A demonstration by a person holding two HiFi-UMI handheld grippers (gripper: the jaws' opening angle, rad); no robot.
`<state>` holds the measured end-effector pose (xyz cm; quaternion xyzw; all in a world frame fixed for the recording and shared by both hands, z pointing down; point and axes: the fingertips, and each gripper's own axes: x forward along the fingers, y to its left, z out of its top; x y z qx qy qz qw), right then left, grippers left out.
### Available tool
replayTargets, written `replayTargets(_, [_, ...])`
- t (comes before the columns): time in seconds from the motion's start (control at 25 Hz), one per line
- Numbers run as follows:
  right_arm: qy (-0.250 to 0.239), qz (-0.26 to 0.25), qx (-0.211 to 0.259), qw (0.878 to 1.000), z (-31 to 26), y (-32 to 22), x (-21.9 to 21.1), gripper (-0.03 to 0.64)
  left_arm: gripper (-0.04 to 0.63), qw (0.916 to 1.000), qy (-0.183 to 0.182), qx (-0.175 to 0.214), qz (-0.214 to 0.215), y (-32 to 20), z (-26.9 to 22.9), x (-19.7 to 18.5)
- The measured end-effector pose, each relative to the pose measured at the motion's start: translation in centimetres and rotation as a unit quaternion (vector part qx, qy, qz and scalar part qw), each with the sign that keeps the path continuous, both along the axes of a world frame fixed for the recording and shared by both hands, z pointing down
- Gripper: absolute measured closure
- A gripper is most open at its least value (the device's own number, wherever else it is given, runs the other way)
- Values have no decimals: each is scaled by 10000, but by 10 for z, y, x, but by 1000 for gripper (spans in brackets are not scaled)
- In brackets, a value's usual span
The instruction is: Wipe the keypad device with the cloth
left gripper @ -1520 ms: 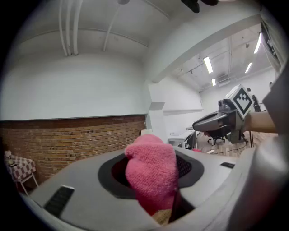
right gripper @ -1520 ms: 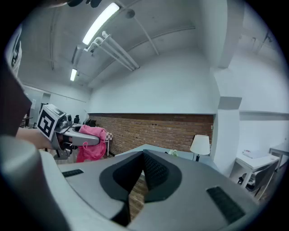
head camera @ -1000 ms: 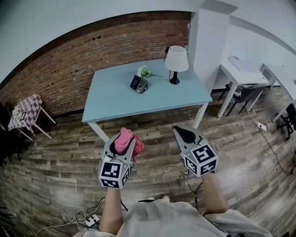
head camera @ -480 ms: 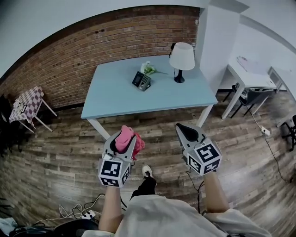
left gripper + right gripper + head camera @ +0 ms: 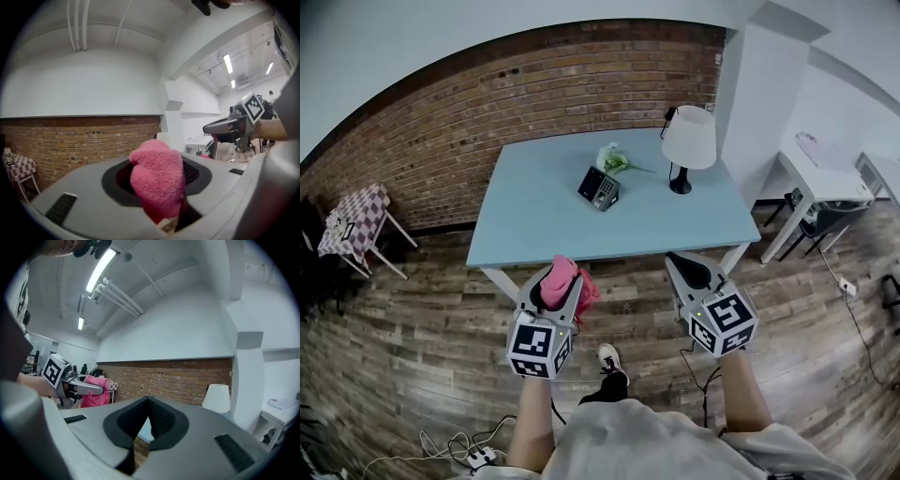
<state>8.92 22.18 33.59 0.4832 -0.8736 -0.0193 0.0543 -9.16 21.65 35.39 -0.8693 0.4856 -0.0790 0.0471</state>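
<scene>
Softly bunched, fluffy pink cloth [image 5: 157,180] fills the left gripper [image 5: 559,289]

- Bright, even indoor light; ceiling tubes [image 5: 100,269] glare white, high above the brick wall [image 5: 178,378]
- Fisheye bends that wall into an arc; gripper views' corners black
- Mild softness throughout; shadows faint
</scene>
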Motion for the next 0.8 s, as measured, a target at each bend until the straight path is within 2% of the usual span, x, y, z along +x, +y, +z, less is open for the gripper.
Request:
replayTargets(0.4, [160,140,-476,9986,14,-134,-10,603,396,9999,-48,-94,62,-130,-3,-9])
replayTargets(0.8, [180,176,-771,9967,31,-247,-20,603,396,9993,11,-376,8,-236,21,-26])
